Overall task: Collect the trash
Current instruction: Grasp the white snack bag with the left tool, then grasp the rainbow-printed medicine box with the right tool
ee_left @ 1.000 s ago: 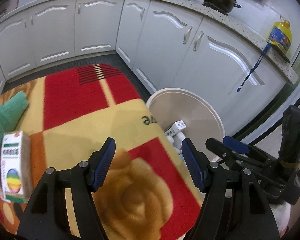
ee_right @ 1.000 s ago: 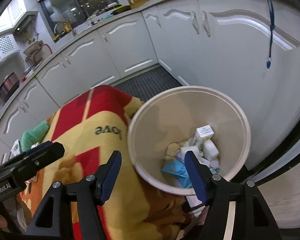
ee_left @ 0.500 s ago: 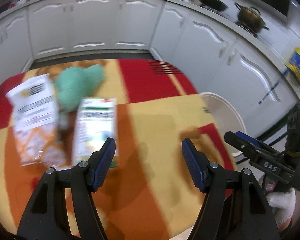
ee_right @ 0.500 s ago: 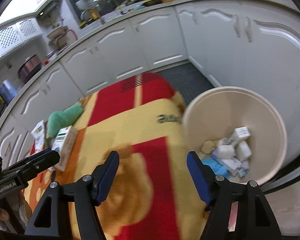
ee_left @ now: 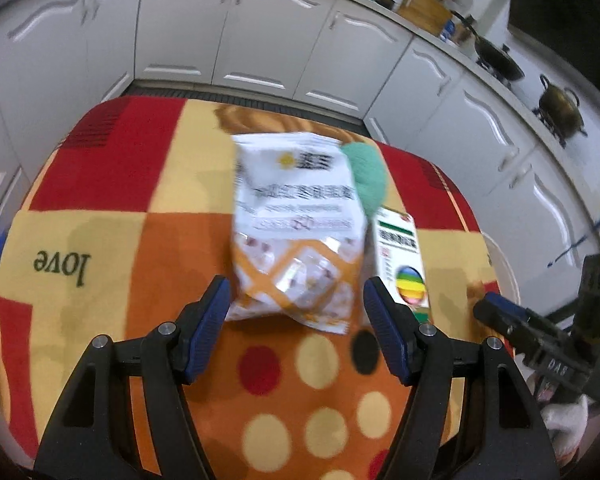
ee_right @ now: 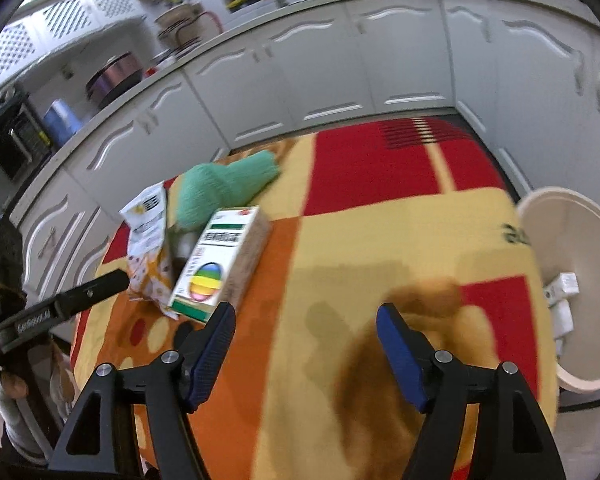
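While tool [ee_left: 296, 312] gapes—bag [ee_left: 298, 224] (near).

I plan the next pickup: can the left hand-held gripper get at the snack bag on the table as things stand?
Probably yes. The left hand-held gripper is open and empty, and the snack bag lies right ahead of its fingers with nothing on top. The box beside it is close and might get nudged.
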### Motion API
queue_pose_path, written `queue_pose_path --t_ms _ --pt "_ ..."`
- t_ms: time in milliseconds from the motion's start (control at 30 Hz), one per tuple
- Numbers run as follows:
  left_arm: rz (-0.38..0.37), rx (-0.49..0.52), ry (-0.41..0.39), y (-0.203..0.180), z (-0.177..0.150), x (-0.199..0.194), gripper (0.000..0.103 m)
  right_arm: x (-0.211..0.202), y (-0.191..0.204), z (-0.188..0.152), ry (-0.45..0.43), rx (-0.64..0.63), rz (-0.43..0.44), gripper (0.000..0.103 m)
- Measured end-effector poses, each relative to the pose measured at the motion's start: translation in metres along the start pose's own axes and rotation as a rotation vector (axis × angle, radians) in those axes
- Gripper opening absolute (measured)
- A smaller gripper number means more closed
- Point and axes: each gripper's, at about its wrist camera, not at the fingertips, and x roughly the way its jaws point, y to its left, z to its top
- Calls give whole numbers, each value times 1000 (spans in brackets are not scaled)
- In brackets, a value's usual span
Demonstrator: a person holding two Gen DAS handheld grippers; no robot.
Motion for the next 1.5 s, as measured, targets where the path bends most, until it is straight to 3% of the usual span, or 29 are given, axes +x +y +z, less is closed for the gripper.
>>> queue_pose_path --t_ms 267,433,500,533,667,733,933,967,1000,1233,1333,1500 --pt "-115 -20 54 22 21 32 68 17 32 11 15 -45 13 72" --pt "-144 -1 67 20 21 47 66 30 45 16 31 -56 24 75" --pt "-134 20 61 18 19 46 47 35 49 18 35 -58 21 75" --pt "-121 30 70 17 19 46 32 37 50 19 39 -58 20 75" --pt "-128 37 70 26 17 31 17 43 54 22 47 -60 20 75" --pt "-127 35 57 30 15 19 14 47 59 23 52 -69 25 75" --pt "-122 35 51 34 5 3 14 83 80 30 95 -97 -5 75" --pt "-124 34 48 34 3 1 13 89 81 29 102 -106 -27 73" --pt "-124 35 46 34 2 0 13 90 81 28 102 -116 -38 63" --pt "-116 24 48 23 -1 9 14 63 55 19 67 -101 -22 58" --pt "-116 -13 54 22 0 17 28 47 43 16 45 -93 -26 57" --pt "-110 -26 55 15 -7 26 25 25 26 9 20 -70 -29 56"
